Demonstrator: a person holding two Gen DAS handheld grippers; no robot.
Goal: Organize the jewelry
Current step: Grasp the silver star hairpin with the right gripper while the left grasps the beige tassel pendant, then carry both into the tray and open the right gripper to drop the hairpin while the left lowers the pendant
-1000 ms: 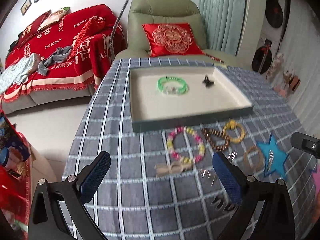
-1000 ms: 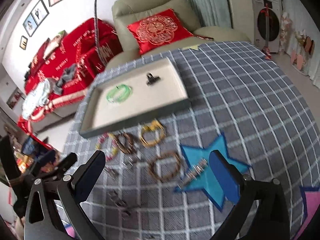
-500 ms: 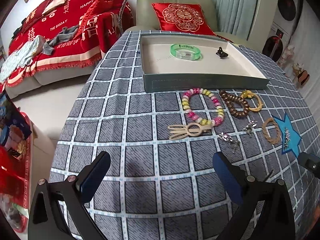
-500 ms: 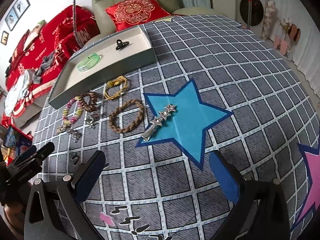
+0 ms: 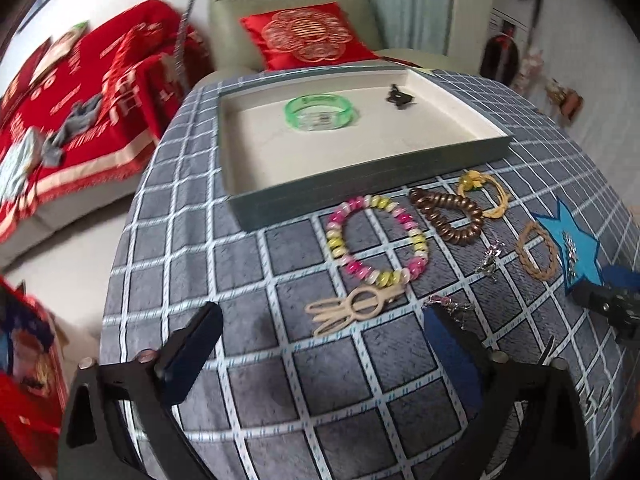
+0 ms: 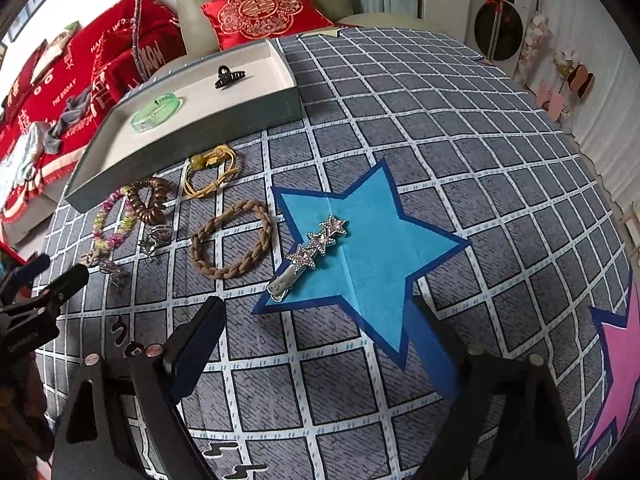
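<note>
left hand-held gripper (image 5: 320,354) spread apart, empty, over the worktop (image 5: 248,392); beige hair clip (image 5: 354,309) just ahead between its fingers, beaded bracelet (image 5: 376,238) beyond. right hand-held gripper (image 6: 320,344) likewise apart, star hair clip (image 6: 310,256) ahead. tray (image 6: 192,136) farther off.

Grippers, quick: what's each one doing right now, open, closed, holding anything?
Left gripper: open, empty, above the beige hair clip.
Right gripper: open, empty, near the star hair clip.

Both hand-held grippers (image 5: 320,344) (image 6: 316,336) wide open
</note>
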